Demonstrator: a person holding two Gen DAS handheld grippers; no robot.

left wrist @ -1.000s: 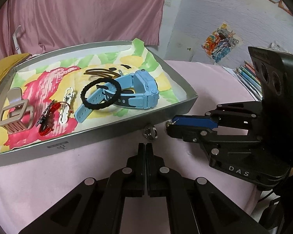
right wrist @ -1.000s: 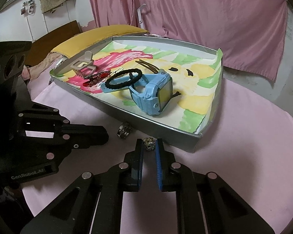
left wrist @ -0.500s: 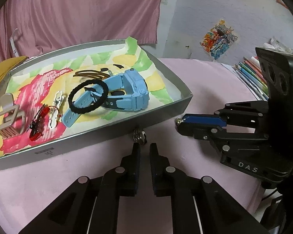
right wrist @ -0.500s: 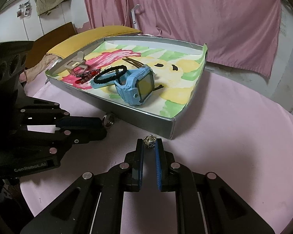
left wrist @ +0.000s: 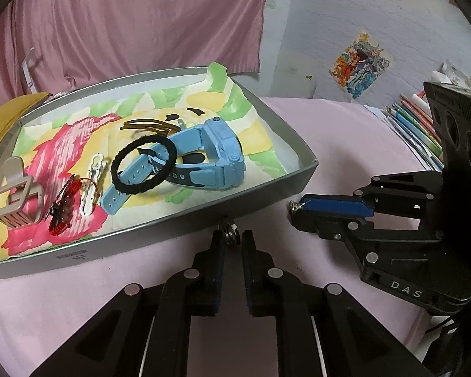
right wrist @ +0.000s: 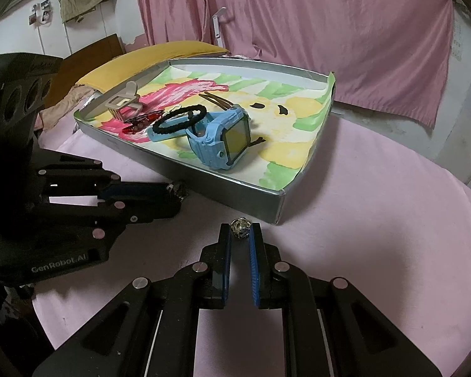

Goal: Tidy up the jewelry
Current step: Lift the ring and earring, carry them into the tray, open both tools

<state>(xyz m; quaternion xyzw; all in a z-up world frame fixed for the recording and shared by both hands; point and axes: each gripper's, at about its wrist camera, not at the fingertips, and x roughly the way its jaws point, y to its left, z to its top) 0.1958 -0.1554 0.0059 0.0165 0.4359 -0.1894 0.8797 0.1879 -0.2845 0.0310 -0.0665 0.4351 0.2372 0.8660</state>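
Pink cloth covers the table (right wrist: 376, 220), pink curtain (left wrist: 125, 15) behind, and a silver tray (left wrist: 260, 194) sits in the middle with a painted paper liner. Inside the tray: one blue watch (left wrist: 210, 157), one black braided band (left wrist: 143, 165) lying over its strap, one beige claw clip (left wrist: 14, 194) at the far left end, a red beaded piece (left wrist: 62, 207), a white clip (left wrist: 92, 185), and a brown comb (left wrist: 147, 125) toward the back. Stacked books (left wrist: 414, 125) line the table's right edge.

Two rings are outside the tray, one per tool. Left gripper (left wrist: 232, 240) has its fingers parted a little on either side of a silver ring (left wrist: 230, 232), right up against the tray's front wall — whether they touch it, I can't tell. Right gripper (right wrist: 240, 237) is pinched on a small ornate ring (right wrist: 241, 227) at its fingertips, just off the tray's near corner. That corner and wall stand between both rings and the liner. Bare pink cloth stretches wide to the right of the tray and in front of it.
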